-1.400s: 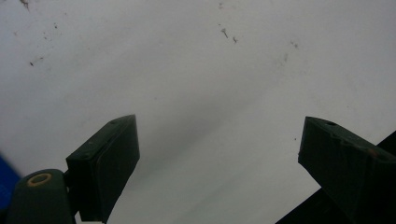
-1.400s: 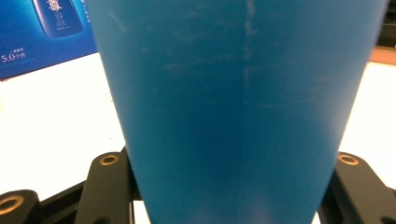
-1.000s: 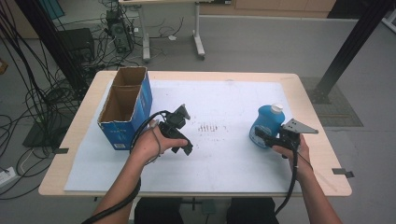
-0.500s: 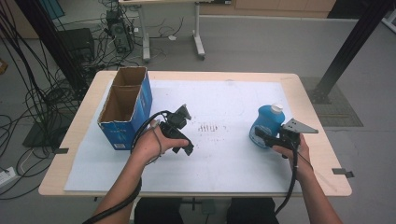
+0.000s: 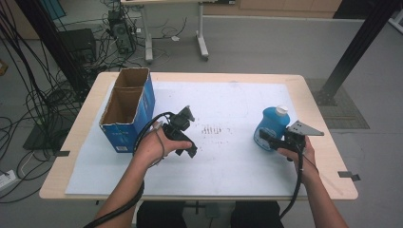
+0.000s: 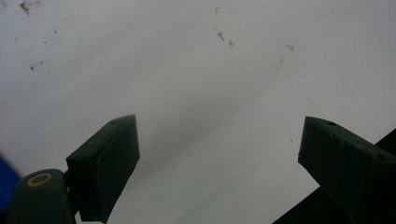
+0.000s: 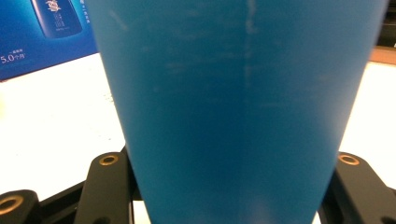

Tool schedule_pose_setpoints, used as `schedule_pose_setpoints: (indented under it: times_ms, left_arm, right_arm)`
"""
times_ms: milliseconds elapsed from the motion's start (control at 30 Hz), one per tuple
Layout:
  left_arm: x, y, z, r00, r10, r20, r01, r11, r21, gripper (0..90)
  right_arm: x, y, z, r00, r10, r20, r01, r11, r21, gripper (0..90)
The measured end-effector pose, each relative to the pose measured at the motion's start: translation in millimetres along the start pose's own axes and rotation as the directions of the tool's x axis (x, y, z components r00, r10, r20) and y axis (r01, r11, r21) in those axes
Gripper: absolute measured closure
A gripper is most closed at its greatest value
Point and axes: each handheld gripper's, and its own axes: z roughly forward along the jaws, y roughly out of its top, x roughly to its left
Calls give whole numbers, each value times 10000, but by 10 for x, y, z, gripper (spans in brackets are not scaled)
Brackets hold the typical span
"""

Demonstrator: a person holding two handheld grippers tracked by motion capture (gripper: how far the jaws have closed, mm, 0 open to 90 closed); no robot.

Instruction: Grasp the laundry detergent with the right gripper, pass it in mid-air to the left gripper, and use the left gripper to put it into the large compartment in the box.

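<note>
My right gripper is clamping the blue bottle low on its body; in the right gripper view the bottle's blue wall is sitting squarely between my two black jaws, one pressing in at each side. From above, the bottle is standing upright on the white sheet at the right side of the table, its white cap pointing up, and my right hand is gripping the handle just behind it, with the grey three-cornered plate sitting on top and the cable trailing back along my forearm.

My left gripper is resting over the middle-left of the sheet with its jaws standing wide apart and nothing between them; the left gripper view is looking down on bare white sheet with a few dark specks, a jaw at either side. My left hand is wrapping the handle, its cable looping beside the wrist.

Just beside that hand, toward the left edge of the table, a blue cardboard box is standing with its top flaps open. In the right gripper view its printed blue face is showing beyond the bottle. A patch of dark smudges is lying on the sheet between the two grippers. The bottle and the box are well apart, at opposite sides of the sheet.
</note>
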Motion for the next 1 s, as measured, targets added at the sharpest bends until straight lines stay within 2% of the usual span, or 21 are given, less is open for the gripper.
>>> schedule_pose_setpoints:
  times_ms: [333,633,1000]
  left_arm:
    - [5,-5,-4,10000,-20,-13,20,10000,-22,128]
    - [40,-11,0,10000,-47,-9,47,9995,-306,130]
    - [45,11,17,10000,-44,-7,44,9996,-267,130]
  right_arm:
    - [2,5,0,10000,-37,6,37,10000,44,424]
    - [-6,9,1,10000,-74,-64,74,9999,76,425]
    - [-13,13,2,9999,-120,-105,121,9999,107,426]
